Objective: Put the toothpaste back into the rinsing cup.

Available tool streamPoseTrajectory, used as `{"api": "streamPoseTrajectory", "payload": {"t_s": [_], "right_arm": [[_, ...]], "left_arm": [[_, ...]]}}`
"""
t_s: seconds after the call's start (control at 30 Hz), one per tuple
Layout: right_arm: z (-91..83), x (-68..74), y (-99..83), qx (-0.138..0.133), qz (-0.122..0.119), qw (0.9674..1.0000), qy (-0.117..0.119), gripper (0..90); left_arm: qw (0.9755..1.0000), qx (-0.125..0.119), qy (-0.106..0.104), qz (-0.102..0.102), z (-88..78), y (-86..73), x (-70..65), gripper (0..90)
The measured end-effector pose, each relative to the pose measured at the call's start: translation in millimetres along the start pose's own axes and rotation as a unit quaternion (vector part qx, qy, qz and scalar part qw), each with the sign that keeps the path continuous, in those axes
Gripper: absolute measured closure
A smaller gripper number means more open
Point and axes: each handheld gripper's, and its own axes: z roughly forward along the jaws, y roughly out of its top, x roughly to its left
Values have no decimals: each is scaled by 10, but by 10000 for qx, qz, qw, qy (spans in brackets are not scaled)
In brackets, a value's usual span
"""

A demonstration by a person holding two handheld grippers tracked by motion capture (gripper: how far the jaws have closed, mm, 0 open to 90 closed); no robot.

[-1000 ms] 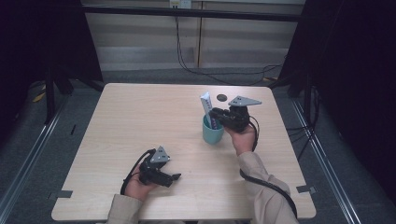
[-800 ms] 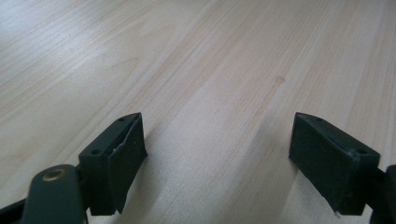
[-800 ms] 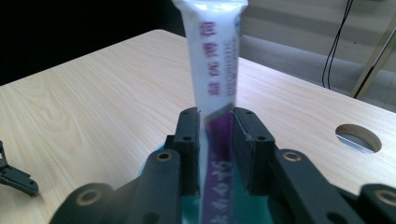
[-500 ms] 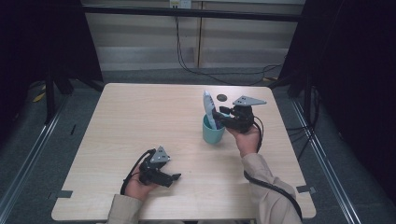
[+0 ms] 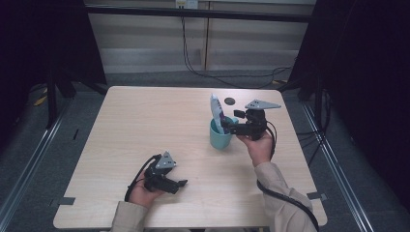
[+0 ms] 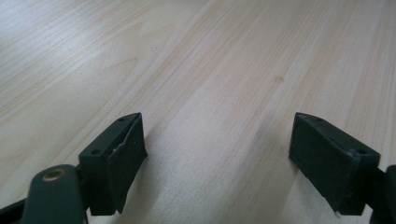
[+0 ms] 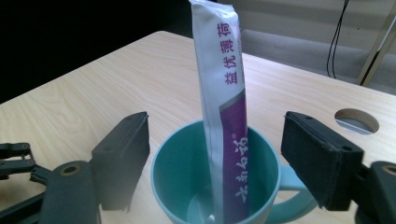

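From the high view, the right gripper [image 5: 231, 126] sits just beside the teal mug [image 5: 220, 137], its jaws having just been opening off the sachet [image 5: 216, 112] that stands in the mug: the release step looks done, and next it should back away without tipping it. In the left gripper view, the left gripper [image 6: 217, 158] rests with jaws apart over bare table [image 6: 196, 60]. In the right gripper view, the tall white-and-purple sachet [image 7: 223, 112] stands free between the spread jaws, leaning on the mug [image 7: 187, 186] rim.

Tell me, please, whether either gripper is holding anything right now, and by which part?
Nothing is held. The right gripper has just opened, its pads clear of the toothpaste tube standing in the teal mug; the left gripper is open over bare table.
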Motion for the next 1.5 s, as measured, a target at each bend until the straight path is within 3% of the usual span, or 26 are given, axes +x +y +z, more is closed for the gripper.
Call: {"api": "streamPoseTrajectory", "payload": {"t_s": [0.73, 1.07, 1.5], "right_arm": [[-285, 20, -79, 221, -285, 9993, -76, 154], [-357, 46, -170, 303, -408, 9987, 25, 141], [-464, 37, -322, 398, -416, 9983, 22, 142]], "left_arm": [[10000, 7, -10, 18, -1, 0, -2, 181], [10000, 4, -11, 21, 0, -1, -3, 181], [10000, 5, -12, 27, -1, 0, -2, 181]]}}
